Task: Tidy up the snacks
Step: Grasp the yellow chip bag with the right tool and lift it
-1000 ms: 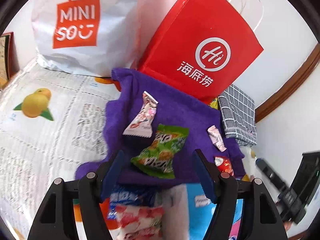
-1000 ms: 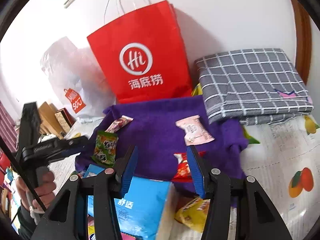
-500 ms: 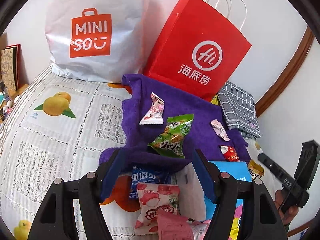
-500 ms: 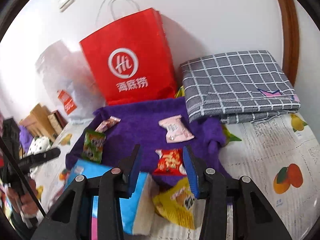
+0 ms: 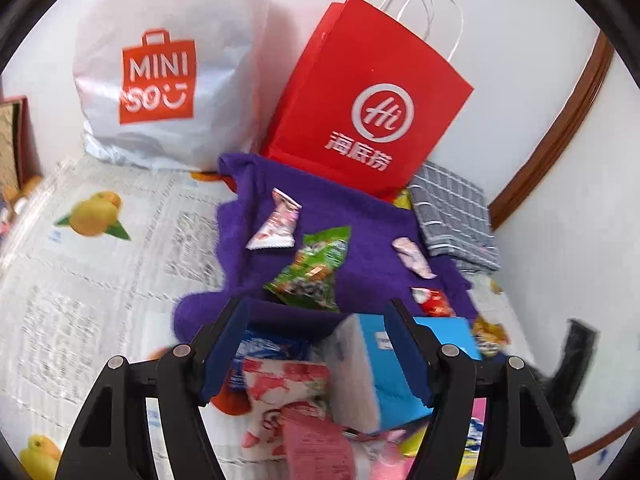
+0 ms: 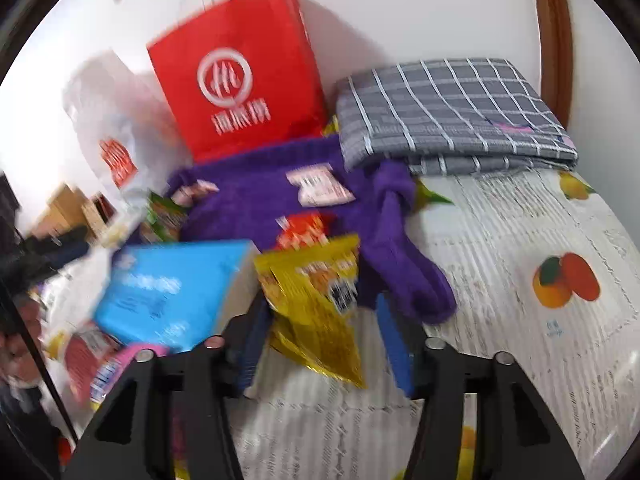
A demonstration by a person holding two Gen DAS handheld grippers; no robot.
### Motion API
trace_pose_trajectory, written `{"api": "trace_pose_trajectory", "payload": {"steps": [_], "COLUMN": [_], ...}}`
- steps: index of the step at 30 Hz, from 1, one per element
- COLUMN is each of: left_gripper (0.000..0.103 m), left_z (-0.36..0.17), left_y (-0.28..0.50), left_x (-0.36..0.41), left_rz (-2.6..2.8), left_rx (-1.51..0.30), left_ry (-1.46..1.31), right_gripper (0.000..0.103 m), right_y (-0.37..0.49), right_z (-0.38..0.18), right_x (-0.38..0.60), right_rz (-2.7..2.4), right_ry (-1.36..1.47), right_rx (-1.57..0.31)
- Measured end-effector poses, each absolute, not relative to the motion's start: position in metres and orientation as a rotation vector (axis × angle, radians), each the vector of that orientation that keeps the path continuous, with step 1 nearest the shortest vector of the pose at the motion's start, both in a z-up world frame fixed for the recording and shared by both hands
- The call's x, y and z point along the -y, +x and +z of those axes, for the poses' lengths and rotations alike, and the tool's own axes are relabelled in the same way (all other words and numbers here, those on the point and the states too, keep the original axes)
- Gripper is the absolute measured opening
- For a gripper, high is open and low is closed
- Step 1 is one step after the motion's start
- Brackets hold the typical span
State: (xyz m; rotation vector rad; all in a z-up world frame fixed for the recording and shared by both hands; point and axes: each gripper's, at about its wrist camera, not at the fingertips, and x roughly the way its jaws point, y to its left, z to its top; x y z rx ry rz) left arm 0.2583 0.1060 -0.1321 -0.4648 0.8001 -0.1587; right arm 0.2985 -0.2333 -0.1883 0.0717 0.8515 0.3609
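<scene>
Right gripper (image 6: 320, 332) jaws opening, the yellow snack packet (image 6: 316, 300) lying between them, its label too blurred to read; half a second back a red packet (image 6: 302, 230) sat there. Left gripper (image 5: 316, 344) jaws wide, gripping nothing, above a pink-and-white packet (image 5: 284, 384) and the blue tissue pack (image 5: 384, 364); writing unreadable. This gripper has drawn back since a second ago. On the purple towel (image 5: 368, 252) lie a green packet (image 5: 316, 272) and small pink sweets (image 5: 278, 226). Behind: red bag (image 5: 360, 100), "Hi" logo with Chinese characters; white bag (image 5: 172, 64) reading "MINISO". Bed sheet (image 5: 100, 260) fruit-printed.
</scene>
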Motion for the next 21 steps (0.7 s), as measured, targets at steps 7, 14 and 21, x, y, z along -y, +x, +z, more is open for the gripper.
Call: {"api": "trace_pose_trajectory", "payload": {"steps": [7, 14, 21], "left_gripper": [0.069, 0.069, 0.069], "left_z": [-0.121, -0.123, -0.133], "left_y": [0.249, 0.251, 0.254], "left_x": [-0.102, -0.105, -0.103], "left_rz": [-0.167, -0.166, -0.126], "left_rx": [-0.751, -0.765, -0.86], "left_ry": [-0.433, -0.438, -0.388], "right_gripper": [0.037, 0.037, 0.037], "right_y": [0.303, 0.297, 0.283], "right_z": [-0.203, -0.194, -0.179], "right_x": [0.225, 0.234, 0.225], "right_rz": [0.363, 0.368, 0.399], "right_ry": [0.044, 0.094, 0.054], "right_rx": [-0.887, -0.825, -0.719]}}
